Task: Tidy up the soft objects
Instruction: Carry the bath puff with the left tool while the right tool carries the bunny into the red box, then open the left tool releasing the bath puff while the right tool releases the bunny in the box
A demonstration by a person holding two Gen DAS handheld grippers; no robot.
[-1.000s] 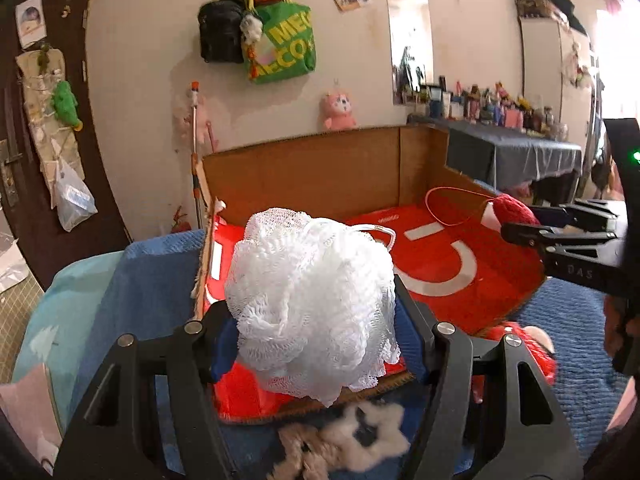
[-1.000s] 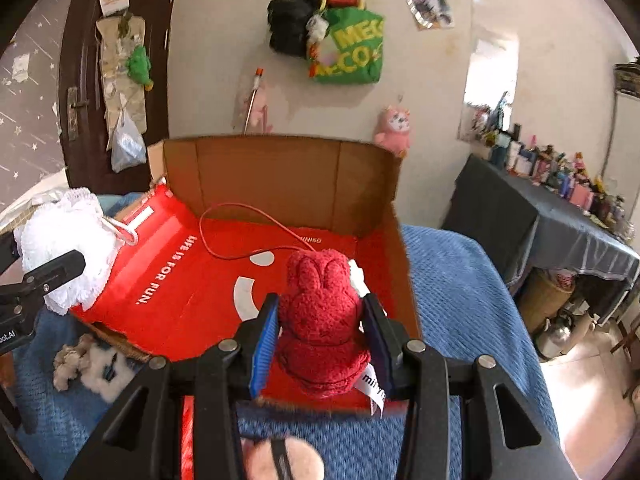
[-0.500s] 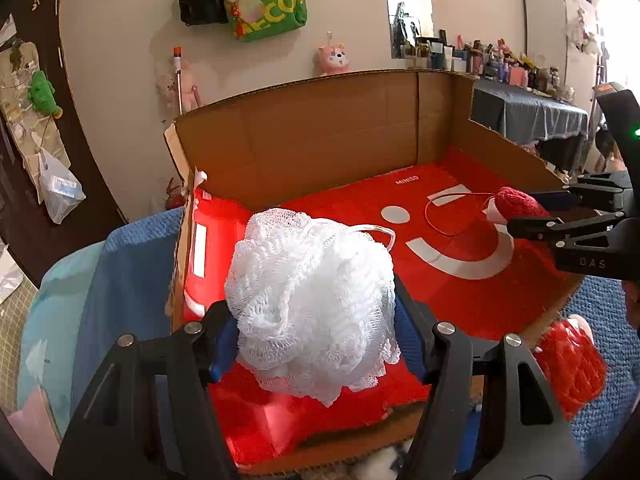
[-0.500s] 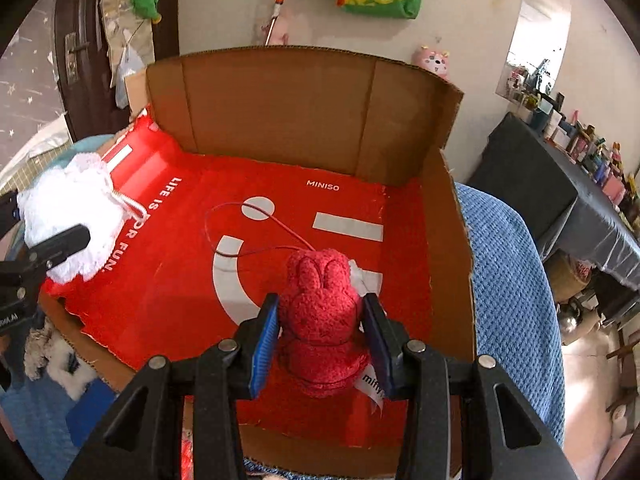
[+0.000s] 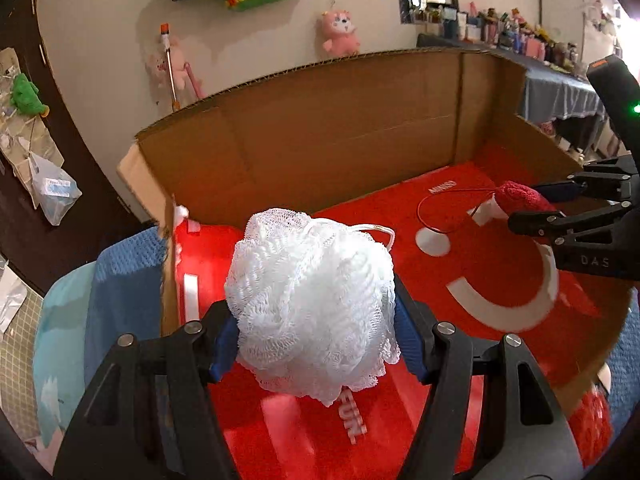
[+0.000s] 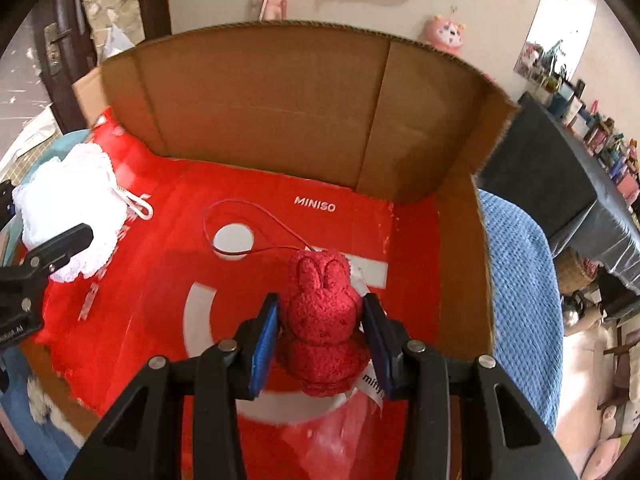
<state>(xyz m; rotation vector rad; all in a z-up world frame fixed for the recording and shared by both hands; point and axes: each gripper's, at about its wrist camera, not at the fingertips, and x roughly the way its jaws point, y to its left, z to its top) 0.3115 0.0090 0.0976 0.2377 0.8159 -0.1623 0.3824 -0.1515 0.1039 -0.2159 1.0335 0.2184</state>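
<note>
We have left tongs (image 5: 316, 344) clenched on the white mesh bath pouf (image 5: 312, 308), right tongs (image 6: 320, 344) on the red plush bunny (image 6: 322, 320), both above the red-lined cardboard box (image 6: 280, 92) floor.

From my remote seat: the box (image 6: 280, 92) is the landmark, standing on a blanket (image 6: 520, 280) with its tall wall at the far side. Above the box's left part, I hold the loofah (image 5: 312, 312) in the left gripper (image 5: 316, 340). Above its right part, nearer the right wall, the plush (image 6: 322, 320) sits in the right gripper (image 6: 322, 340), its cord (image 6: 248, 220) looping toward the far wall. Behind the box, on the wall, hangs a toy (image 5: 340, 32). Right of the box stands a table (image 6: 568, 168).
</note>
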